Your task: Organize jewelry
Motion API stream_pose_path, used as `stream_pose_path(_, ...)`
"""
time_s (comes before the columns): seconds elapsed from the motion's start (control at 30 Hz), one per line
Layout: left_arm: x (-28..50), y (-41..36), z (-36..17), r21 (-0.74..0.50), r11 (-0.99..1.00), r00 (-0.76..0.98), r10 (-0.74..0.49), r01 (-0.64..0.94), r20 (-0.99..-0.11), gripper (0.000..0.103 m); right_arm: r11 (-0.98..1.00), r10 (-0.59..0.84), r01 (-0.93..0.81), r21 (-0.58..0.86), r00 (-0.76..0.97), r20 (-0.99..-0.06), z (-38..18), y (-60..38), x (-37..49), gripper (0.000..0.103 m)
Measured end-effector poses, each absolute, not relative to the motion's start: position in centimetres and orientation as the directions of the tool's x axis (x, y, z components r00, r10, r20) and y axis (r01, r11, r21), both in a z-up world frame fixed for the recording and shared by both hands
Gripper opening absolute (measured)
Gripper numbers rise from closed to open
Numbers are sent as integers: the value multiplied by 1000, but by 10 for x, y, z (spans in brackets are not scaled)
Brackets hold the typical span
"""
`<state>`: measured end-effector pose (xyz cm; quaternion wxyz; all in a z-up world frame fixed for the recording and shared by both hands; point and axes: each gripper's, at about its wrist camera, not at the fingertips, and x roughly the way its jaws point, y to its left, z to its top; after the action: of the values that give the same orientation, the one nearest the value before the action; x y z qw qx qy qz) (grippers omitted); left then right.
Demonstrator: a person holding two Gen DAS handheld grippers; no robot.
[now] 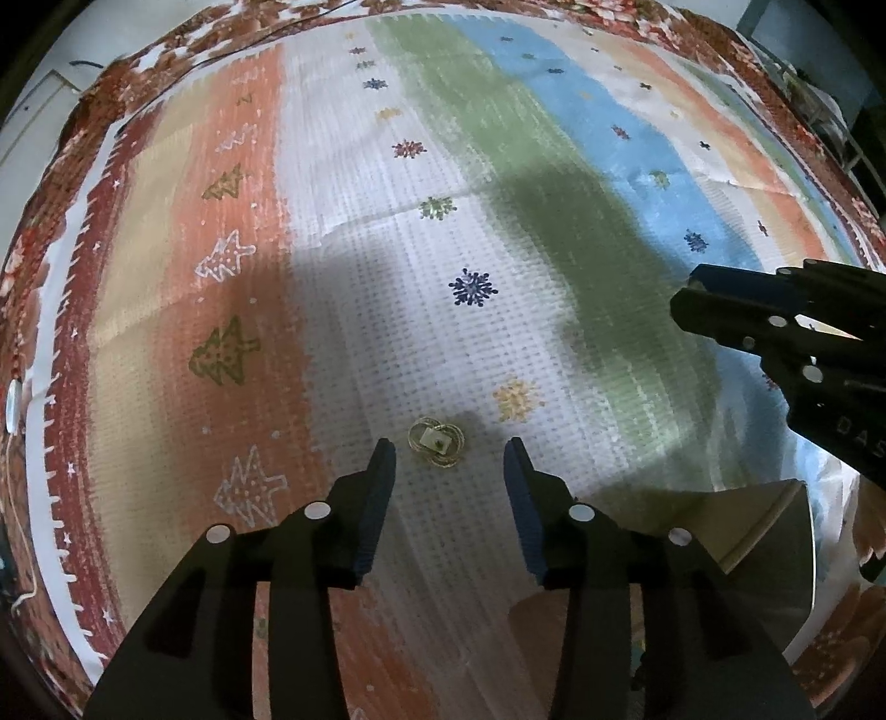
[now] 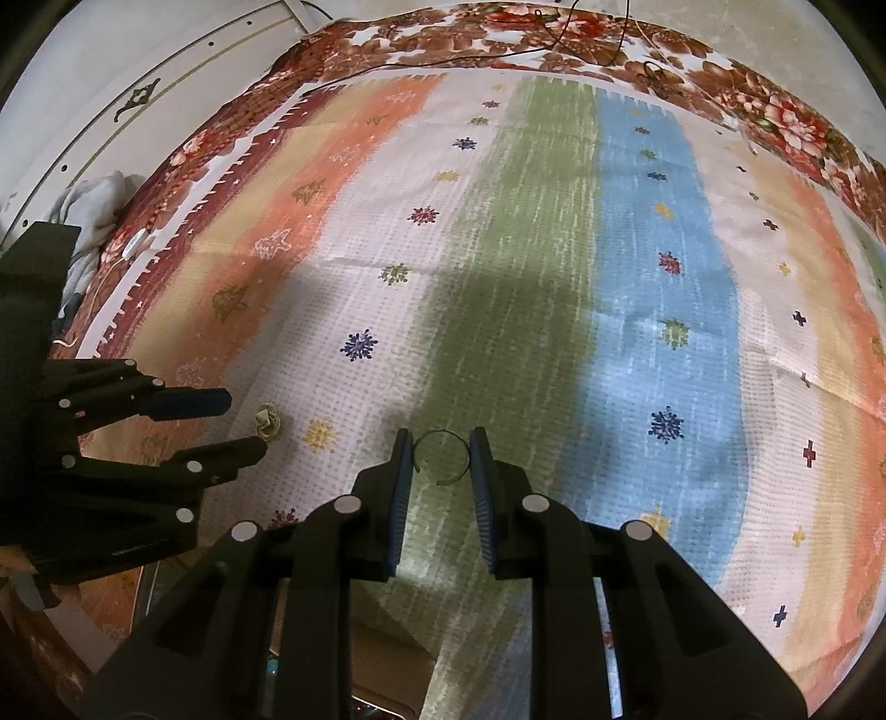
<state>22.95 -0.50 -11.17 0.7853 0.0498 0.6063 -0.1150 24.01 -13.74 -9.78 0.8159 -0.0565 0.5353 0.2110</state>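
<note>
A pair of gold hoop earrings on a small card (image 1: 436,441) lies on the striped cloth, just ahead of my open left gripper (image 1: 449,450), between its fingertips. It also shows in the right wrist view (image 2: 268,422), next to the left gripper (image 2: 243,421). My right gripper (image 2: 441,453) is closed on a thin dark open bangle (image 2: 441,432), its pads touching both sides of the ring above the green stripe. The right gripper (image 1: 686,302) shows at the right edge of the left wrist view.
The bed is covered by a striped cloth (image 2: 531,232) with snowflake and tree prints. A grey box flap (image 1: 775,531) stands at the near right. Cables (image 2: 554,33) run along the far edge. A crumpled grey cloth (image 2: 94,205) lies at the far left.
</note>
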Motion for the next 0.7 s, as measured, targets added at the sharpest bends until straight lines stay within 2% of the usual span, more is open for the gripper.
stream_pose_path(0.63, 234, -12, -135, -3, 962, 222, -66, 272, -973, 40, 897, 272, -427, 116, 325, -906, -103, -133, 239, 22)
stream_pose_path(0.7, 232, -13, -136, 2, 960, 230, -66, 281, -971, 33, 896, 273, -428, 117, 324, -906, -103, -133, 239, 22)
